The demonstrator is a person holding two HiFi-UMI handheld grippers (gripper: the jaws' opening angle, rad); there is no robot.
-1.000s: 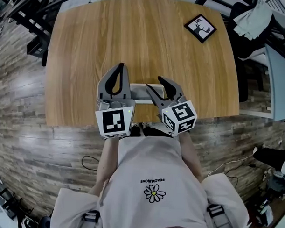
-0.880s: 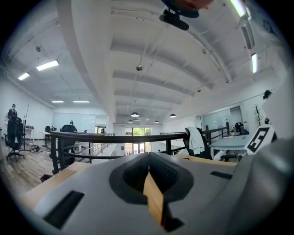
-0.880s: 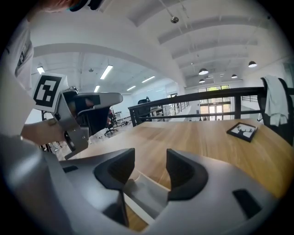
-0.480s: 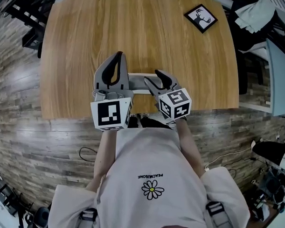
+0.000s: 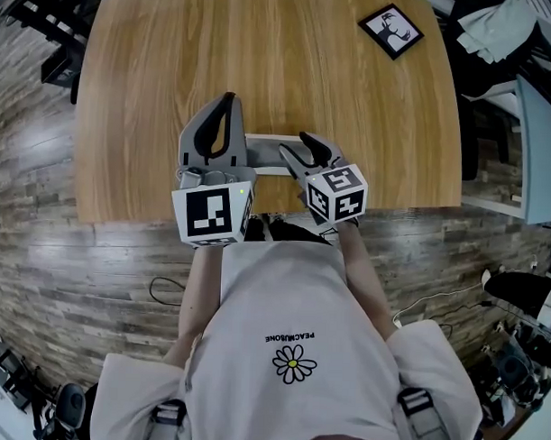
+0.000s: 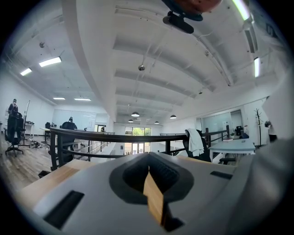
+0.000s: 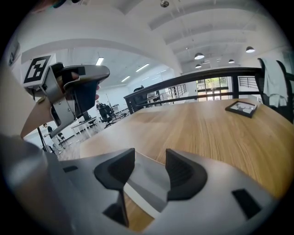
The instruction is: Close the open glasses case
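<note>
Right gripper point(image 7: 149, 167): jaws apart, not clamped on anything. Its own view shows the case point(image 7: 146, 186) in the gap between them, a grey face with a pale edge.
Left gripper point(image 6: 148, 161): jaws pressed together with nothing between them. Its view shows mostly ceiling, so I take it to be tilted up, off the work.
Case position: in the head view the case point(image 5: 264, 158) lies on the table point(image 5: 263, 61) close to the near edge, between the left gripper point(image 5: 227, 100) and the right gripper point(image 5: 294, 145).
Long axis: it runs side to side, along the near edge and across both grippers' line of reach.
Nearer hand: the right one, I judge. Its tips sit over the case's right part, while the left one stands just beside the left end.
Lid: I cannot tell from these views how far it stands open, nor which long side carries the hinge.
Next move, my judgement: the right jaws fold the lid down across the short axis, and the left one steadies the left end.
Further out: a small framed picture point(image 5: 390, 31) sits well apart at the far right corner.
</note>
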